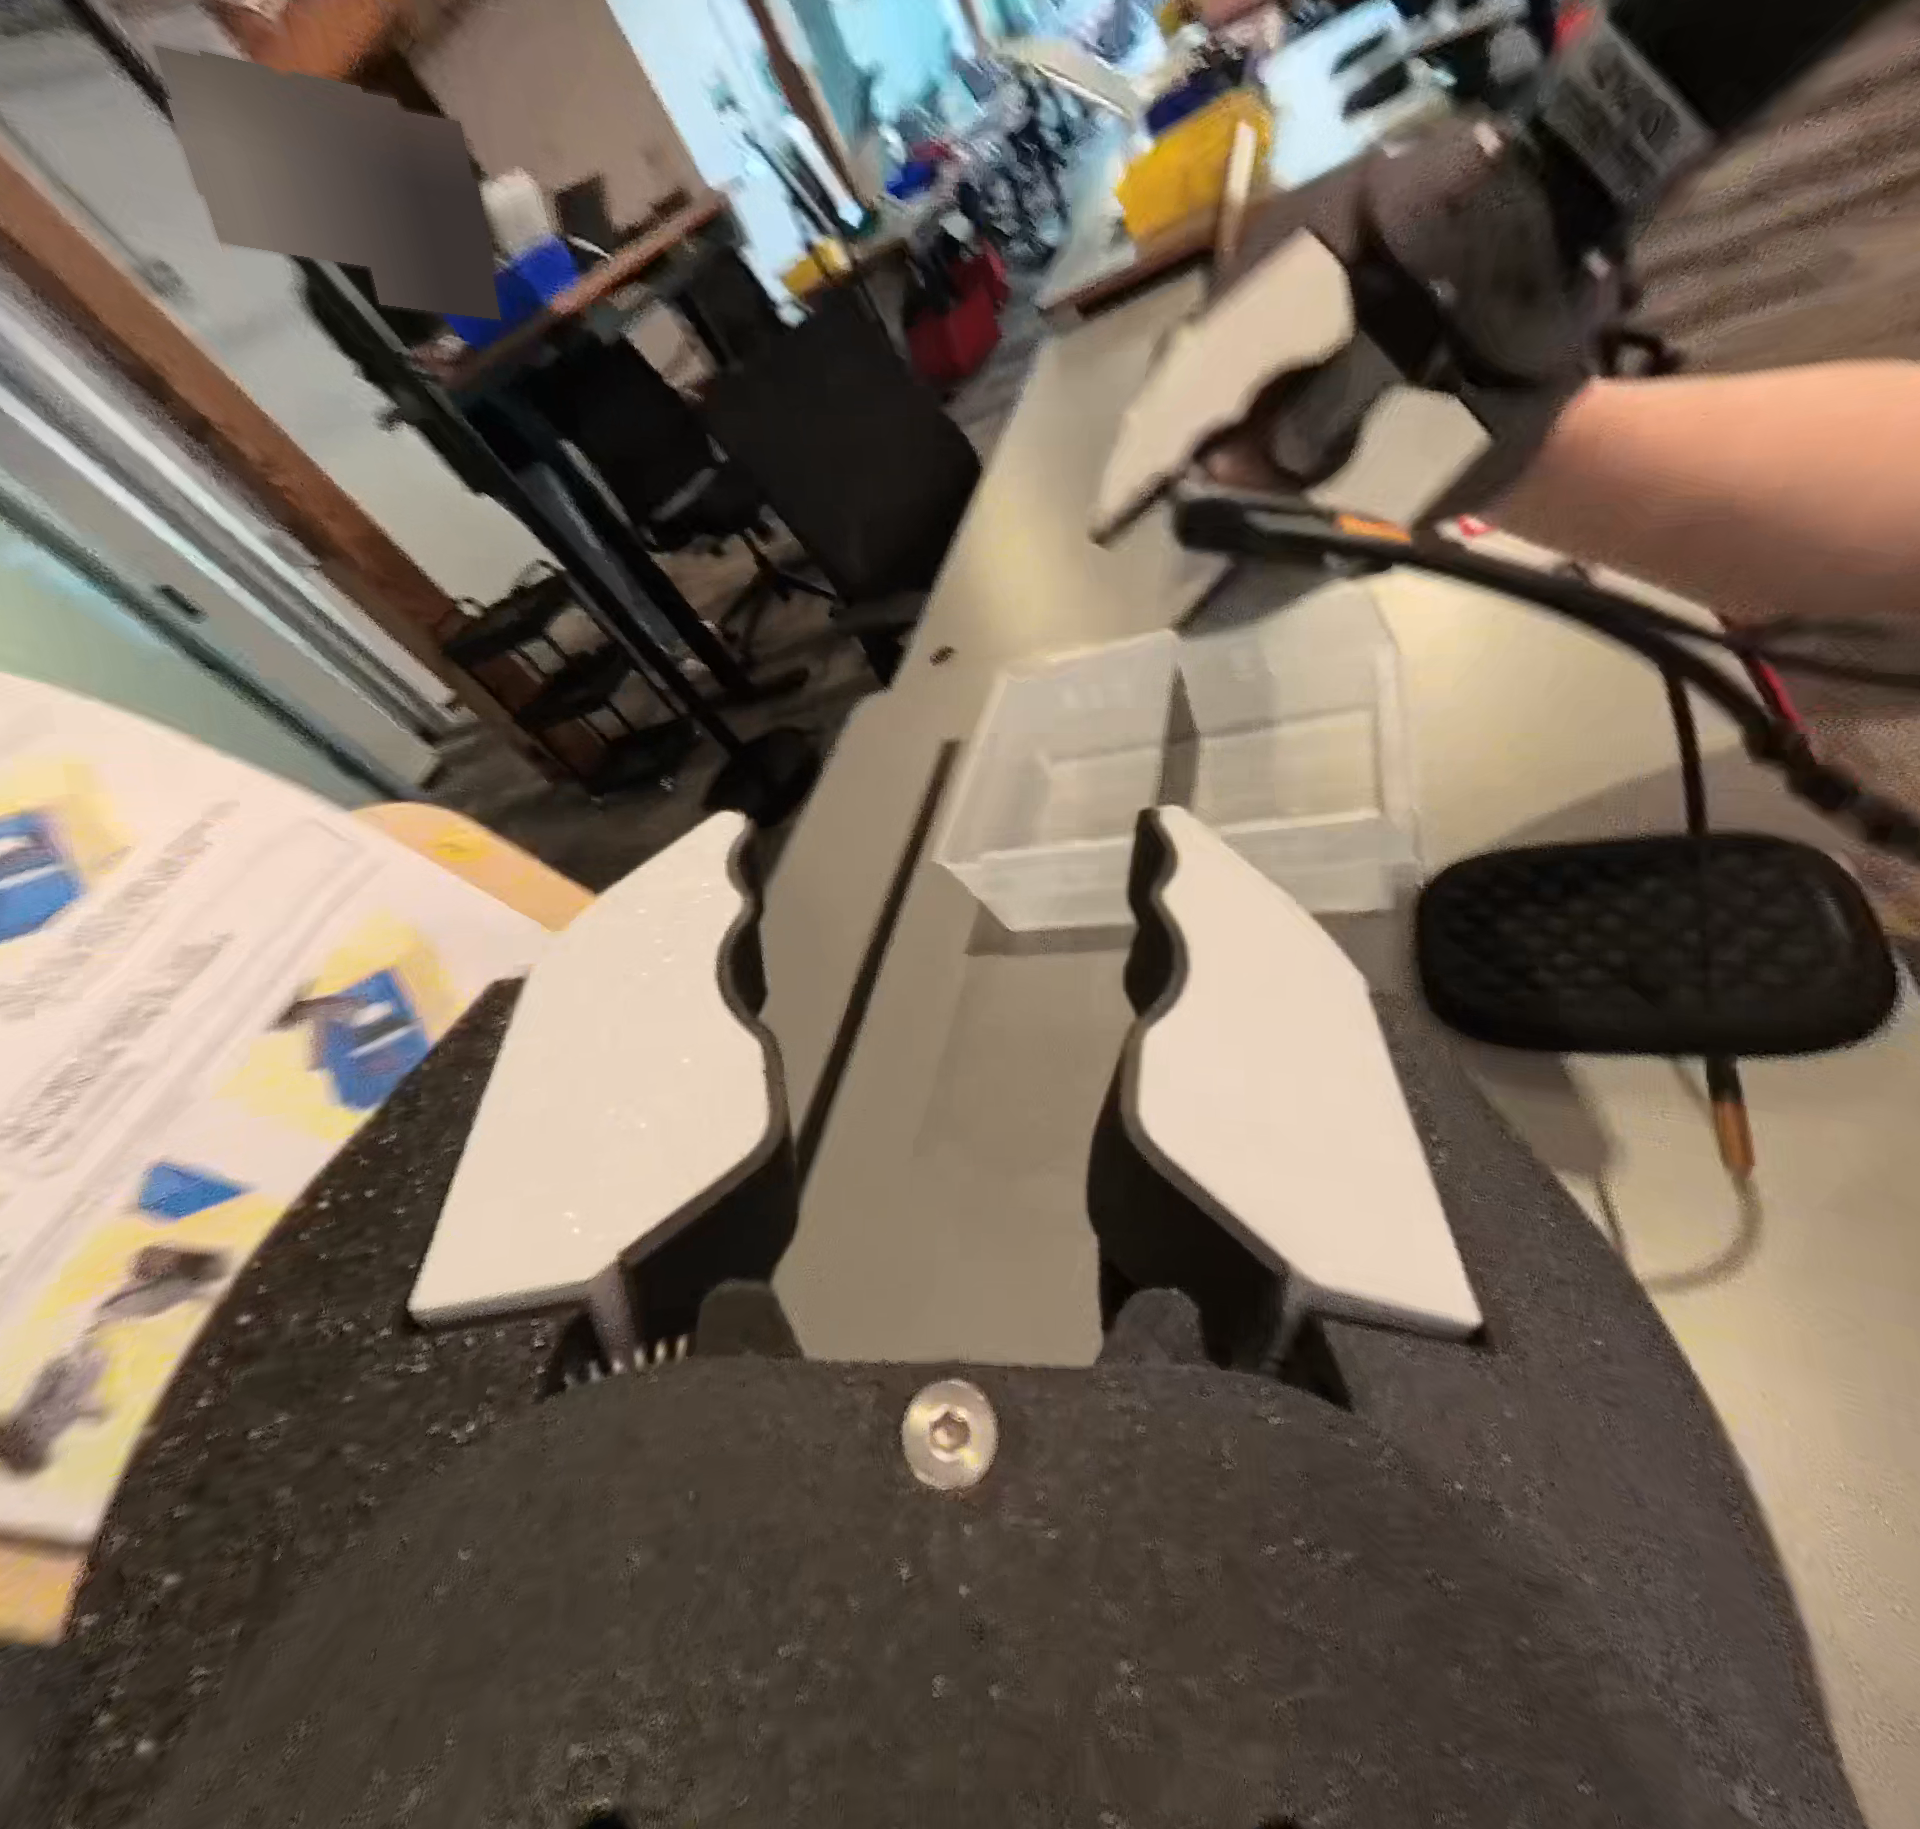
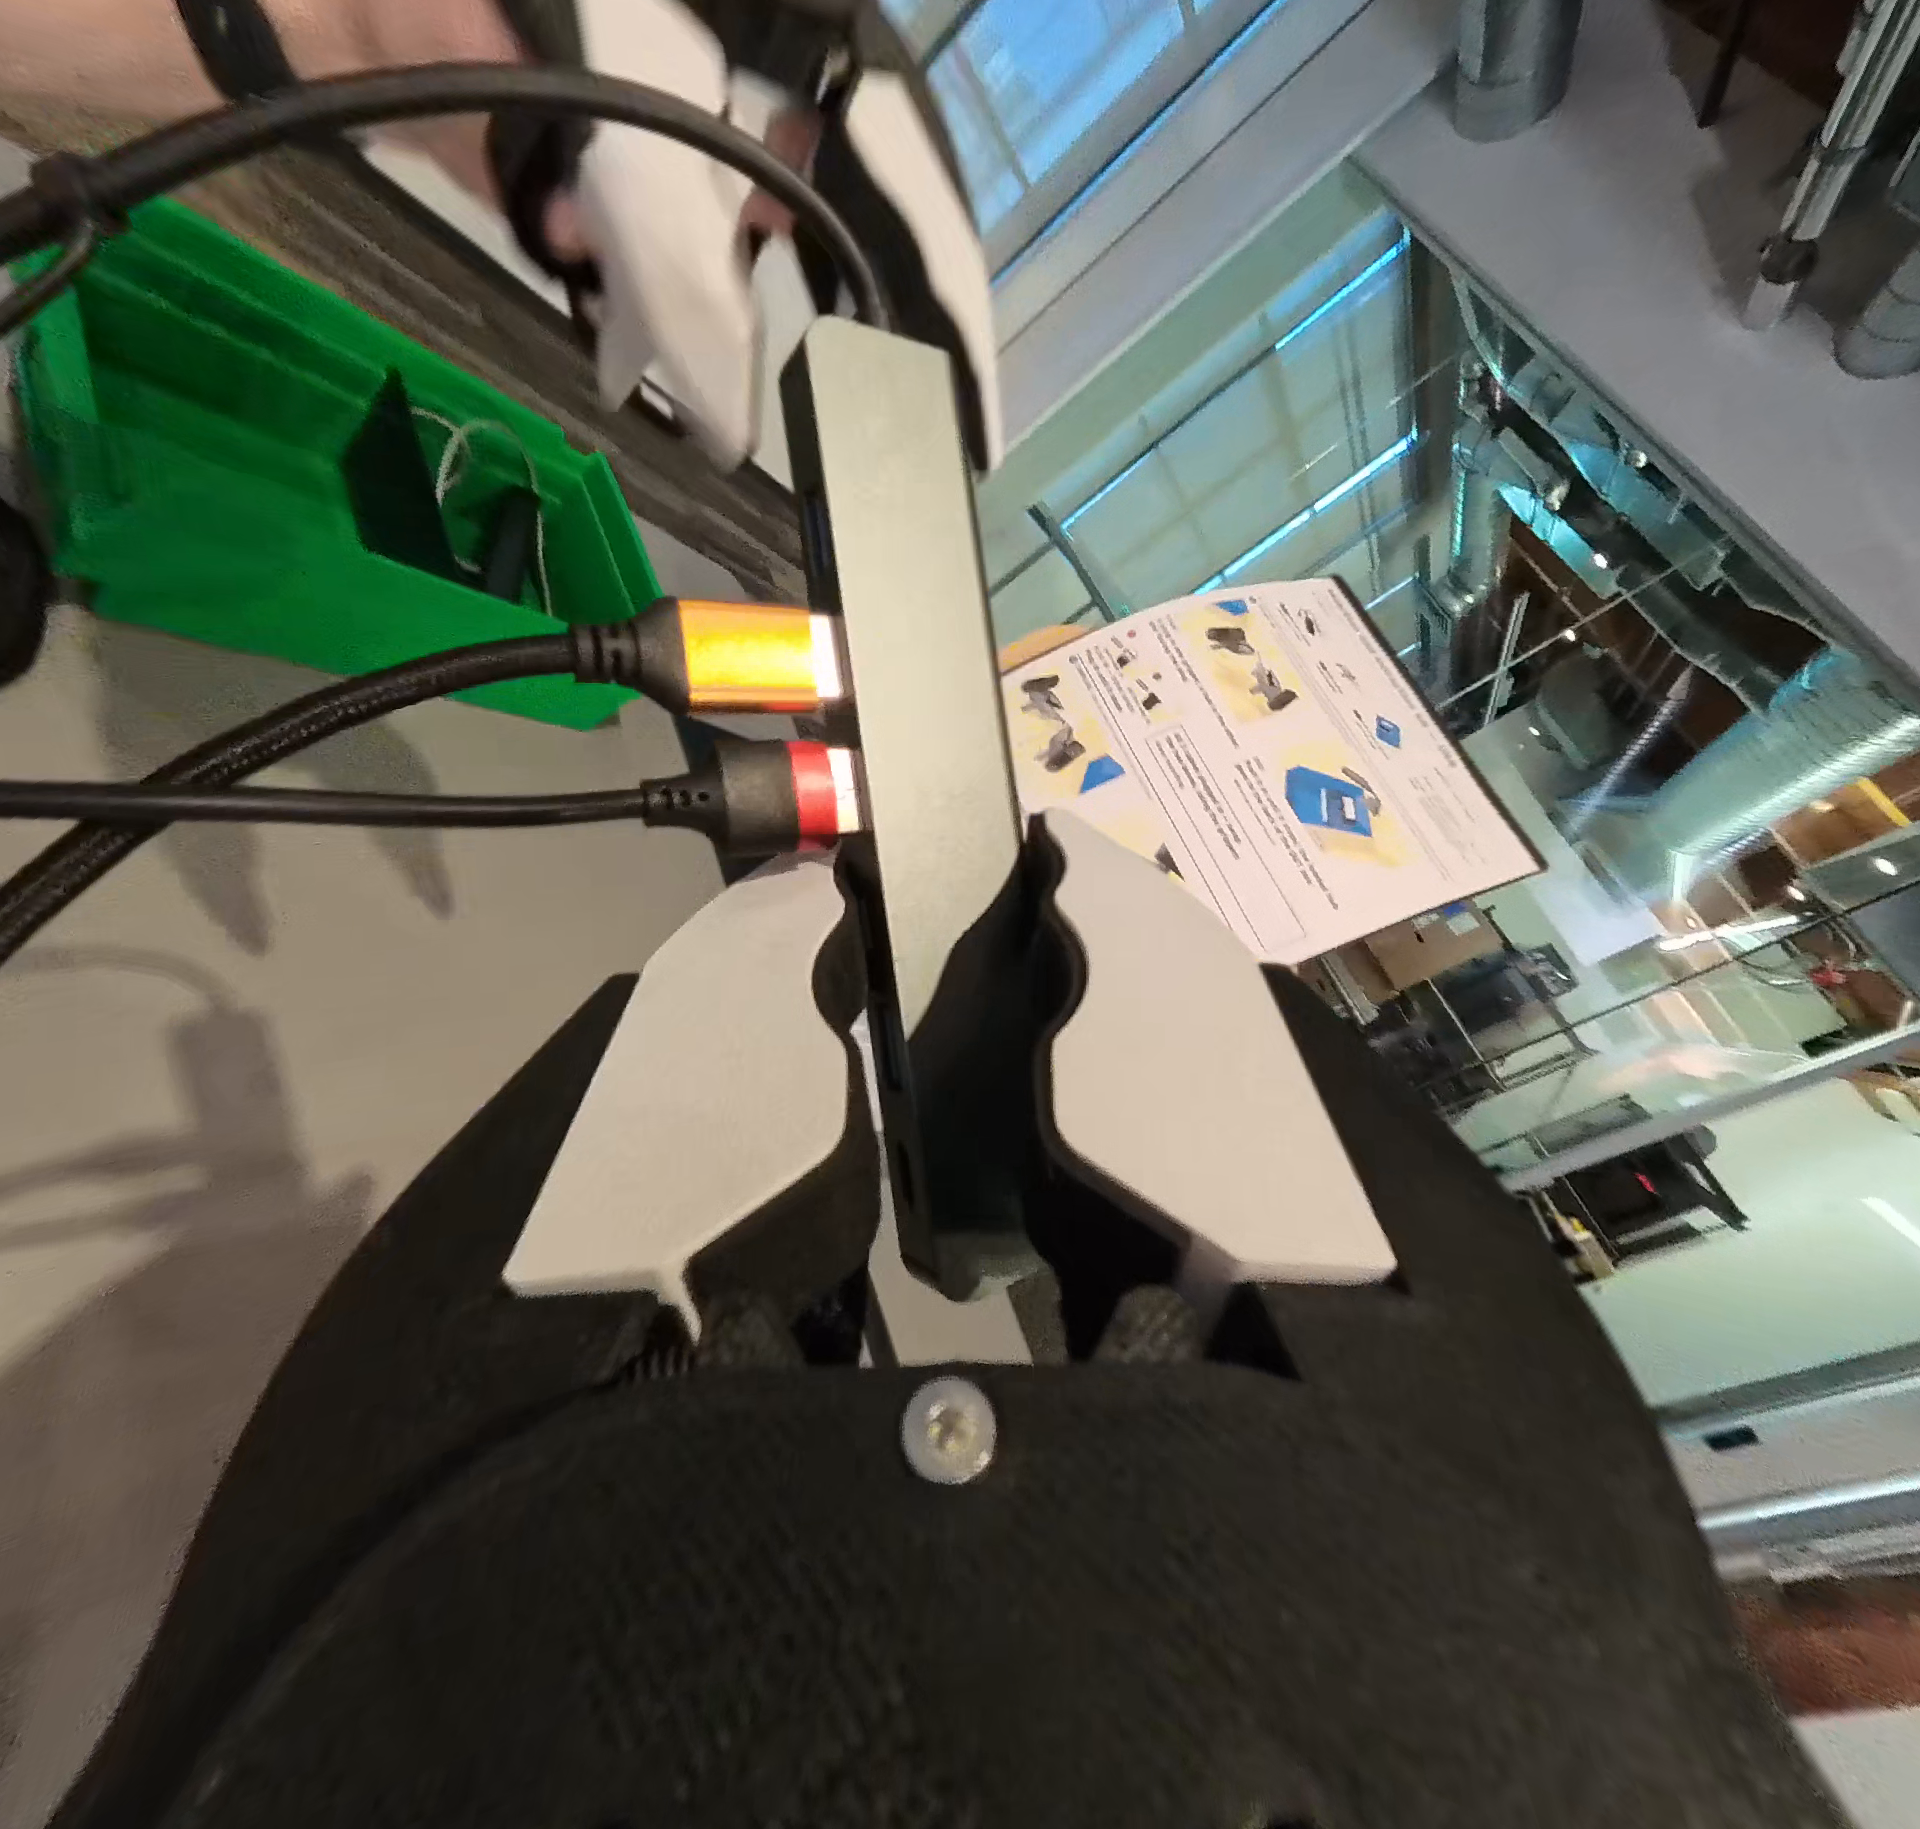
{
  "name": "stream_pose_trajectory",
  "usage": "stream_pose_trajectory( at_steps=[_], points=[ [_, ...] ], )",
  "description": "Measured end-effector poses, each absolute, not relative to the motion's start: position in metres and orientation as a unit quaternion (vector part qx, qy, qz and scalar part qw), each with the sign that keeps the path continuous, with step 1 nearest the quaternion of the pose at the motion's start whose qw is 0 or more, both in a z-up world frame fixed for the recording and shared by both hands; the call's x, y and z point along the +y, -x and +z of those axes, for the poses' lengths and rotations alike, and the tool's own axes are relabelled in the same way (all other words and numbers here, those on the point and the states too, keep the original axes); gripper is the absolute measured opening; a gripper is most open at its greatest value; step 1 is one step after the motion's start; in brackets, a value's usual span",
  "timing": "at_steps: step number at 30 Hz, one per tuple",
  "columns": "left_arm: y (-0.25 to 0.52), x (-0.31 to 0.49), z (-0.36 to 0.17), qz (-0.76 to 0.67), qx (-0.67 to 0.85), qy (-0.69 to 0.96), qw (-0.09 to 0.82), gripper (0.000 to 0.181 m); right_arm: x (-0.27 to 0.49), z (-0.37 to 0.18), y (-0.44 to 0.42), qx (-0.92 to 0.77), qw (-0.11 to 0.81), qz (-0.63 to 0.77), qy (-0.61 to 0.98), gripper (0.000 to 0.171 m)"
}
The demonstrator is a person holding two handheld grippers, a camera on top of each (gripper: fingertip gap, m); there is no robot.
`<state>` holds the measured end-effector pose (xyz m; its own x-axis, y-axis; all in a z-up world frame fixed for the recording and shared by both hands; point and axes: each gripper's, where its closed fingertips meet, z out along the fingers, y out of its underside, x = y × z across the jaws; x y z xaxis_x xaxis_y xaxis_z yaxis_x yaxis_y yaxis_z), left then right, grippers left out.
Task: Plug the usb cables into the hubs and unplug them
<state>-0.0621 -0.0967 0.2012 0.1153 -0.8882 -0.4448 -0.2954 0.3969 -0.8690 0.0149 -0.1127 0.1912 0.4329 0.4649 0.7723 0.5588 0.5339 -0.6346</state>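
Observation:
In the right wrist view, my right gripper is shut on one end of a flat grey hub and holds it in the air. An orange plug and a red plug on black cables sit in the hub's side. My left gripper, blurred, hovers by the hub's far end. In the left wrist view, my left gripper is open and empty over the table. The right gripper with the hub is at the upper right. A gold-tipped cable end lies on the table.
Two clear plastic boxes stand on the table ahead of my left gripper. A black oval pad lies to their right. A printed sheet is at the left. A green bin stands on the table. My hands' fingertips stand some 10 cm from each other.

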Motion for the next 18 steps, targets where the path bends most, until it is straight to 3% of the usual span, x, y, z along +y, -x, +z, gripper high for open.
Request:
stream_pose_trajectory(
  at_steps=[7, 12, 18],
  points=[
    [0.017, -0.146, 0.197, -0.341, 0.634, 0.413, 0.558, 0.06, -0.113, 0.188, 0.002, -0.549, 0.68, -0.017, 0.486, 0.028],
    [0.016, -0.152, 0.204, -0.369, 0.625, 0.394, 0.564, 0.032, -0.115, 0.183, 0.003, -0.559, 0.669, -0.014, 0.49, 0.028],
    [0.015, -0.146, 0.196, -0.354, 0.627, 0.41, 0.56, 0.032, -0.111, 0.178, 0.001, -0.57, 0.656, -0.029, 0.495, 0.028]
  ],
)
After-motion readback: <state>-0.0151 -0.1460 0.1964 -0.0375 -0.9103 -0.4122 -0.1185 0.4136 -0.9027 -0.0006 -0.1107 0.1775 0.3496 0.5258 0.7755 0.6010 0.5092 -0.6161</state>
